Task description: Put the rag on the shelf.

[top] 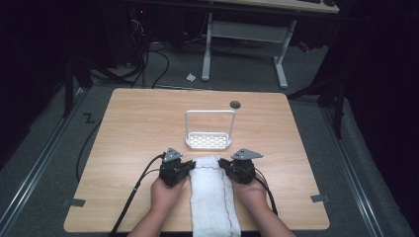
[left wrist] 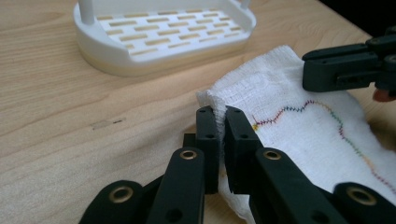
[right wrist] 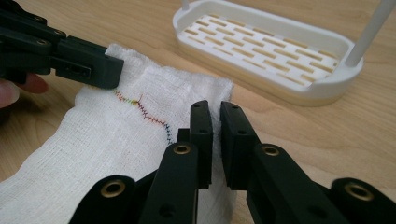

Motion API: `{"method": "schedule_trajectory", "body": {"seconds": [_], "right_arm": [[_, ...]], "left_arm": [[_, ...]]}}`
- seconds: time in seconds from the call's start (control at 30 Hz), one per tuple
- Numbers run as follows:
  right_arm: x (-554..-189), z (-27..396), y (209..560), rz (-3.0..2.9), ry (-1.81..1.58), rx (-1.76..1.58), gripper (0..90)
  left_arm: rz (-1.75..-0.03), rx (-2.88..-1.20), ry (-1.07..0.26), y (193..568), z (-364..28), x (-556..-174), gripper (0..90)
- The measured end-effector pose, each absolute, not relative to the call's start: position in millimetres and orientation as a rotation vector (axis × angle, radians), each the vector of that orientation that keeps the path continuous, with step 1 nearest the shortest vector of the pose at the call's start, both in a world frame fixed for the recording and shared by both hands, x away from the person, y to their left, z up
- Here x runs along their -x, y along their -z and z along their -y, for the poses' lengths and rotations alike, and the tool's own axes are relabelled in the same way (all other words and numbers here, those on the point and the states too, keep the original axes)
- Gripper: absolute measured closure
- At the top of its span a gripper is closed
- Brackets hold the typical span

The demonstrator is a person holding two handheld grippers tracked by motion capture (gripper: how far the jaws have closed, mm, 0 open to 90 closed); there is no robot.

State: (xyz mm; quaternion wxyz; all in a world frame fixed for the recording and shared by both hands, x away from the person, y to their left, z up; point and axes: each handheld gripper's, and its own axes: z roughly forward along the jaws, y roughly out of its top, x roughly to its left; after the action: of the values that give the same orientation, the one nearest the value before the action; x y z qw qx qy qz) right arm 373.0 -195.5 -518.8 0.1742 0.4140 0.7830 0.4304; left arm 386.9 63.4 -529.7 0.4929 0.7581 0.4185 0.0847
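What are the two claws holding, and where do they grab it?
Both hold the white cloth. The left claw pinches its far left corner; the right claw pinches its far right corner, near the white rack.

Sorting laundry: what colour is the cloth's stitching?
Rainbow-coloured zigzag stitching on the white cloth; clearest in the left gripper view.

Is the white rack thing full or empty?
Empty. The white rack stands upright on the table with nothing on its slotted tray, and the white cloth lies on the table in front of it.
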Motion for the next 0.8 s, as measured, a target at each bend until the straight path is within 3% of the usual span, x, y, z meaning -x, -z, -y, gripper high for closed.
{"method": "schedule_trajectory", "body": {"seconds": [0.4,0.8], "right_arm": [[-369,199,495,-2.122,-1.260,-1.115,84.2],[-365,199,446,-2.012,-1.337,-1.021,84.2]], "left_arm": [[-0.923,-1.764,-0.270,489,-63,-382,85.4],[-0.836,-1.694,-0.354,440,-64,-378,85.6]]}}
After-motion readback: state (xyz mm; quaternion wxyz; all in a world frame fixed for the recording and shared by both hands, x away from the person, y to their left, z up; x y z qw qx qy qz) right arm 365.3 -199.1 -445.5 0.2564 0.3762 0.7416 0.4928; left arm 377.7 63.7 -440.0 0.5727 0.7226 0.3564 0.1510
